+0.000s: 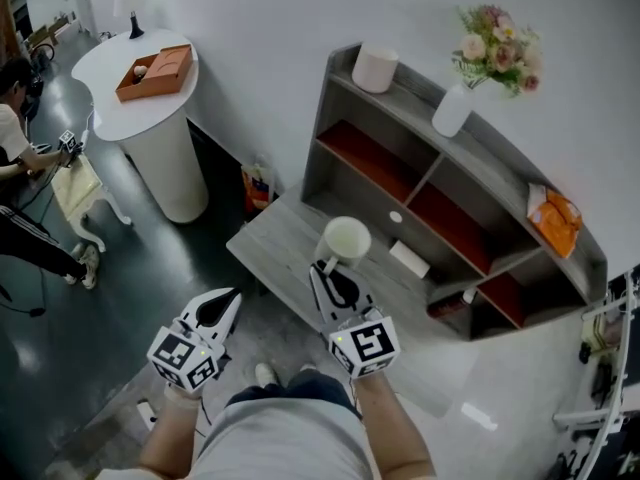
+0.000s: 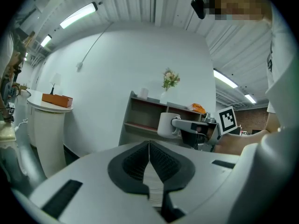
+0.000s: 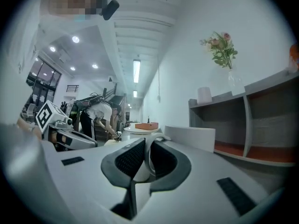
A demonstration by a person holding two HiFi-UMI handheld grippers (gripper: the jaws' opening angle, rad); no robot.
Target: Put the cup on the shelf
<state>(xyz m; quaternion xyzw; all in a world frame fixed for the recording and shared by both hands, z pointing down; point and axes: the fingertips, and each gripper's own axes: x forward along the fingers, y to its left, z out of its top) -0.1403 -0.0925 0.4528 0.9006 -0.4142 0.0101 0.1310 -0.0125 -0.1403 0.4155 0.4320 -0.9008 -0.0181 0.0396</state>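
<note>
Shelf [image 1: 405,90]: grey unit with red-lined bays, standing ahead of the right gripper [image 1: 328,273] and a little to the right of its jaws. The open bays face the jaw tips, so a straight push forward looks feasible. The top already carries a flower vase [image 1: 452,108], a white canister [image 1: 375,68] and an orange packet [image 1: 552,223], so a bay, or the low front ledge [image 1: 275,243] below the jaw tips, seems the likelier spot. Cup [image 1: 344,240]: white, mouth up, resting on nothing, body just beyond the right jaw tips. Right jaws are nearly closed, pinching the cup's handle [image 3: 146,153] between the 2 pads; gripping there probably keeps the base free for setting down. Left gripper [image 1: 226,306]: jaws pressed together with nothing between them, held well left of the cup, apparently parked out of the way.
</note>
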